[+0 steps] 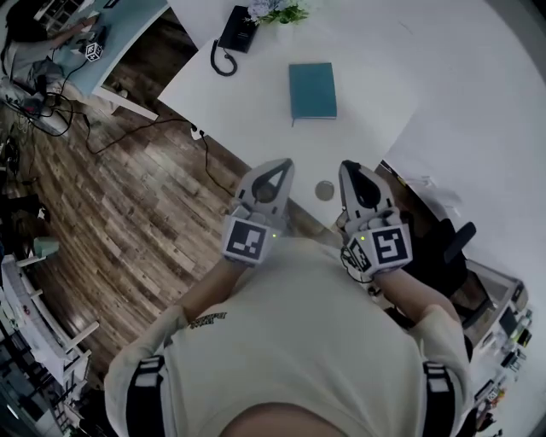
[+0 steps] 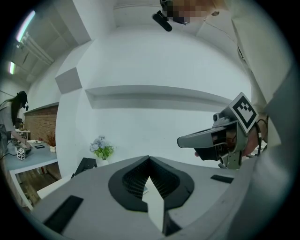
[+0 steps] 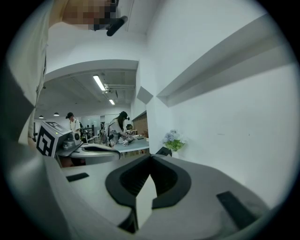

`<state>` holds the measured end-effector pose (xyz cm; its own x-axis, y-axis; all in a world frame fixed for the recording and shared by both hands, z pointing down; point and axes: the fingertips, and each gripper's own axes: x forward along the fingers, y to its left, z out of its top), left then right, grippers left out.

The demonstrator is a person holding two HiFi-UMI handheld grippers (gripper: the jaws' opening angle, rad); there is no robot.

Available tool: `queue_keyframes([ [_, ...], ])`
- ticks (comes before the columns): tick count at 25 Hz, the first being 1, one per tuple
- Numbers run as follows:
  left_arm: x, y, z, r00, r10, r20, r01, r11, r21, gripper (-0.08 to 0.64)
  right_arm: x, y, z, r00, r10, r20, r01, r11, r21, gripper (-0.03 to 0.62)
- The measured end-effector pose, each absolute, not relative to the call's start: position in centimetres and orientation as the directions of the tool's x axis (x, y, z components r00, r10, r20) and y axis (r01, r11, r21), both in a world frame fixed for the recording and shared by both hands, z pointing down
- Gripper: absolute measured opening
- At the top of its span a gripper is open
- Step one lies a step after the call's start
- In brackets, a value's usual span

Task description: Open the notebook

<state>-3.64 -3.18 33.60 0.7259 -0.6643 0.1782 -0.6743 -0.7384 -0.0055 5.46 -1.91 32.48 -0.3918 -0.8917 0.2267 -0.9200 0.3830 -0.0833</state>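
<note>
The notebook [image 1: 312, 90] lay closed and flat on the white table [image 1: 256, 111], teal cover up, toward the far side. Far left of it sat a black phone [image 1: 235, 32] with its coiled cord. Just right of the phone, at the far edge, stood a small bunch of flowers [image 1: 279, 10]. A small grey disc [image 1: 324, 189] lay near the table's near edge, between the two gripper tips.

The left gripper [image 1: 277, 167] was held over the near edge, pointing toward the far side. Its jaws met tip to tip with nothing between them, as its own view showed. The right gripper [image 1: 351, 168] was just beside it on the right, likewise closed and empty. Both were well apart from the notebook, neither touching it. Each bore its marker cube close to the person's chest, above the pale shirt [image 1: 316, 341].

Left of the table was a wooden floor [image 1: 128, 213] with a black cable [image 1: 128, 136] trailing across it. At the far left stood another table [image 1: 128, 34]. A black chair [image 1: 444, 247] stood at the right, near the table's corner. In the right gripper view, two people [image 3: 117, 125] stood at a far table.
</note>
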Motion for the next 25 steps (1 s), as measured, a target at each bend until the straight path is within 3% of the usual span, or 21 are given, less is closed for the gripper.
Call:
queue_keyframes([
  [25,-2.1,-9.7,34.6,0.654,-0.723,0.221,-0.747,-0.663,0.041,0.008,7.1,-9.4,33.0,-0.471,-0.849,0.238,-0.882,0.456,-0.119,0.003],
])
